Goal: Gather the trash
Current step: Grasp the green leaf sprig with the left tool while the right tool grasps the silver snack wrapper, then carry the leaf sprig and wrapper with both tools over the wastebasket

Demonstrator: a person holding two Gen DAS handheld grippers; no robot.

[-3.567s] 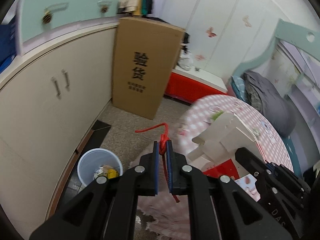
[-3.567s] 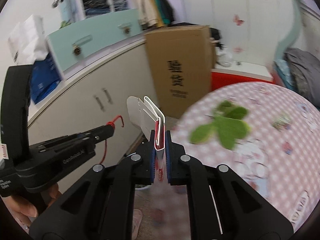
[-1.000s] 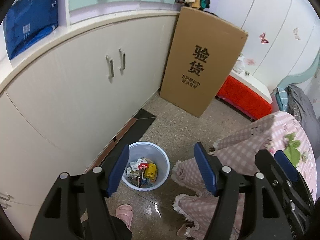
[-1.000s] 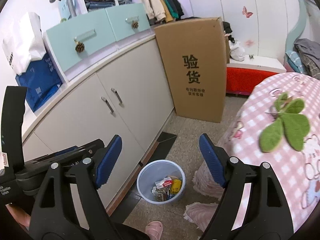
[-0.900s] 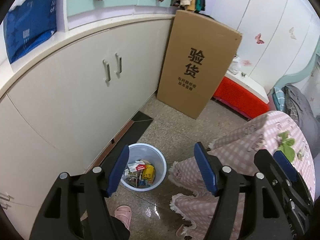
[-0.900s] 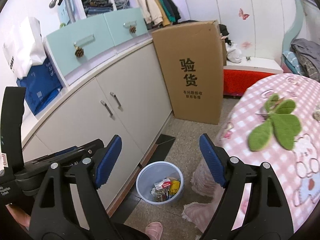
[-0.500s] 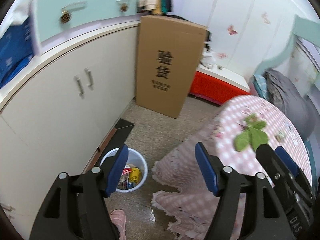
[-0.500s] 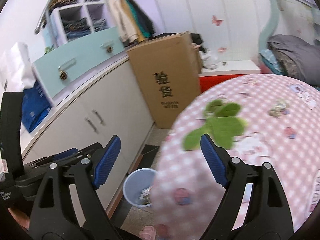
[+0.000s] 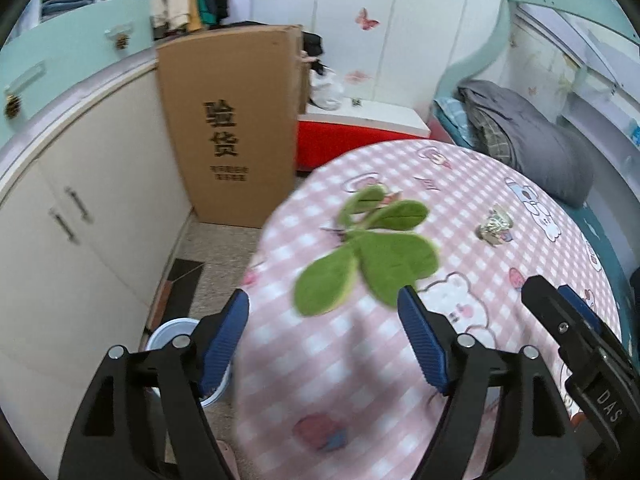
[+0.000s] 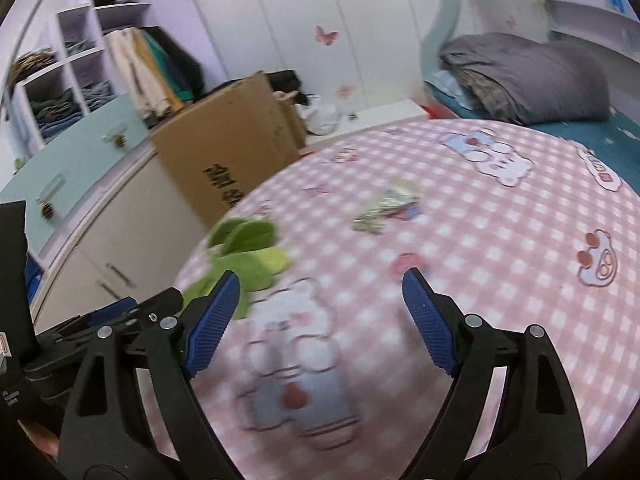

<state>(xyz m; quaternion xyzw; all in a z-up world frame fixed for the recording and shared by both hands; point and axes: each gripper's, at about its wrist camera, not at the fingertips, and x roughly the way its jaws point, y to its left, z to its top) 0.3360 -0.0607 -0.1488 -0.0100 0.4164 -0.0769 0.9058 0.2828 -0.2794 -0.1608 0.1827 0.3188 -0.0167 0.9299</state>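
the left gripper [image 9: 323, 332] is spreading its ribbed blue pads wider with nothing between them, the right gripper [image 10: 320, 312] is gaping empty; both are hanging over the pink checked tablecloth [image 9: 500, 184], where a crumpled shiny wrapper [image 10: 384, 206] is lying beyond flat green leaves [image 9: 372, 256]; a white bin [image 9: 170, 330] is standing on the floor beside the cardboard box [image 9: 232, 120]

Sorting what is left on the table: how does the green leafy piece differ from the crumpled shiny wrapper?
The green leafy piece is large, flat and spread in lobes; the crumpled wrapper is small, bunched and silvery. The leafy piece lies near the table's edge by the cardboard box, the wrapper further in. Both rest on the pink checked tablecloth, untouched.
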